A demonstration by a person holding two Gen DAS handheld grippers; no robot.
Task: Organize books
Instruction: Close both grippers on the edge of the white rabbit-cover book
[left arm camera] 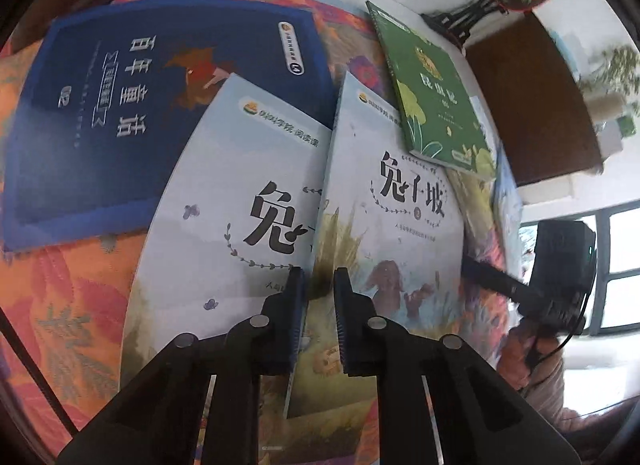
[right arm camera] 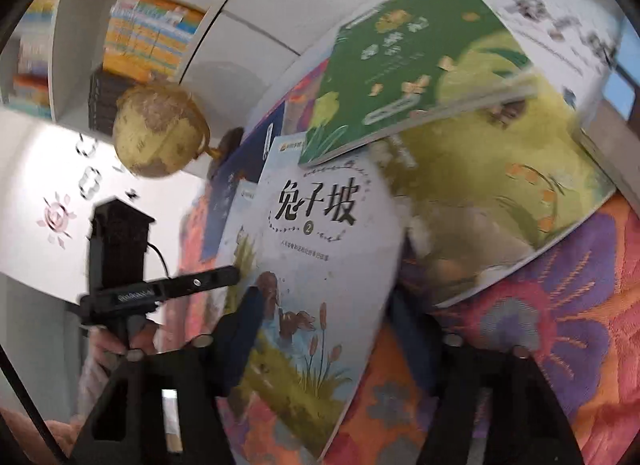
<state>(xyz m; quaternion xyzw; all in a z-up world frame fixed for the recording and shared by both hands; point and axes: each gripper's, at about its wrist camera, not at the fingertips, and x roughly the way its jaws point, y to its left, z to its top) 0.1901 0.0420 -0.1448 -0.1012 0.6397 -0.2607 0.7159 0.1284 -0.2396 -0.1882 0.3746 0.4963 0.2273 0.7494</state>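
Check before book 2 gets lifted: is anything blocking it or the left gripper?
Yes: the green book lies on the far corner of book 2. Nothing visible stands between the left gripper and its near edge.
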